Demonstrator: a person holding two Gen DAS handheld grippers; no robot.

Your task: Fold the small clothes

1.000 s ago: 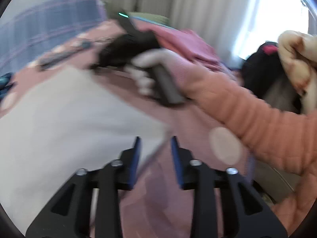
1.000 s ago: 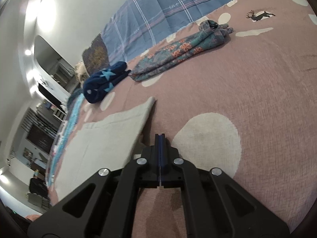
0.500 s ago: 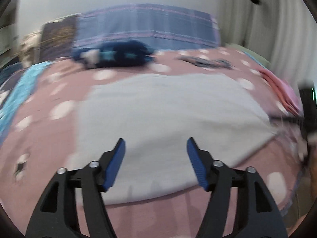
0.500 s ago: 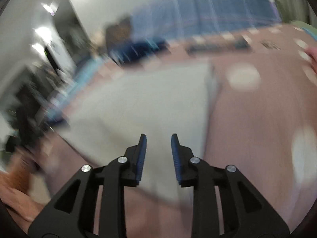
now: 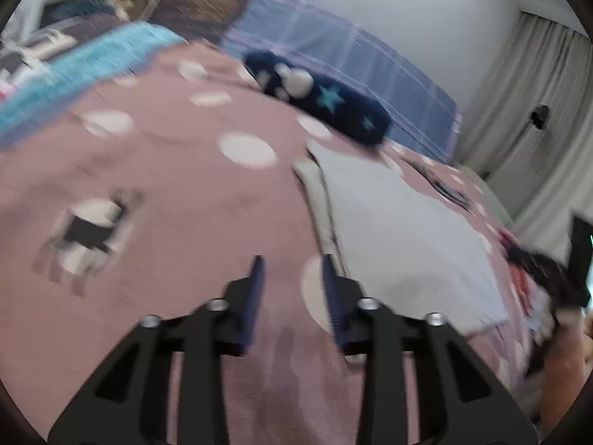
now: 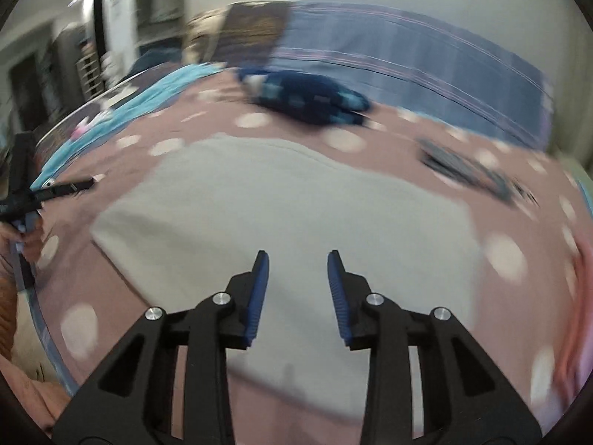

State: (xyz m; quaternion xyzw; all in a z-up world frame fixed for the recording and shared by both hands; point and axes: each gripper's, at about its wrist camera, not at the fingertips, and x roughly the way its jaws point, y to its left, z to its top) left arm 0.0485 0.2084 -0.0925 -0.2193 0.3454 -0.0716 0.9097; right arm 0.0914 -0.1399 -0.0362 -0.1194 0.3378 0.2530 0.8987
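Grey fabric, thin and limp by the look of it, makes up the garment [image 6: 281,200] to be folded. It lies spread flat on the pink spotted bedspread [image 5: 155,222]. In the right wrist view it fills the centre of the frame; in the left wrist view it occupies the centre right, with a doubled hem or seam running along its left edge.

Handling judgement: the cloth appears light and soft, with no stiffness. It will probably drape and sag when lifted by one point, and a single layer may slip out of a shallow pinch. Fragility is not a concern.

Recommended hold: take an edge or corner, not the middle of the panel. The thicker seam along the left edge, as seen in the left wrist view, should give the firmest bite.

Tong state:
- Left gripper [image 5: 291,278]: fingers apart, nothing between them. It sits low over the bedspread at the lower centre of its frame, just beside the garment's seamed edge; contact cannot be judged through the blur.
- Right gripper [image 6: 298,278]: fingers apart, nothing held. It hangs over the near part of the garment.

A navy star-patterned item [image 6: 307,98] lies beyond the garment, toward the top of both frames, apart from it.
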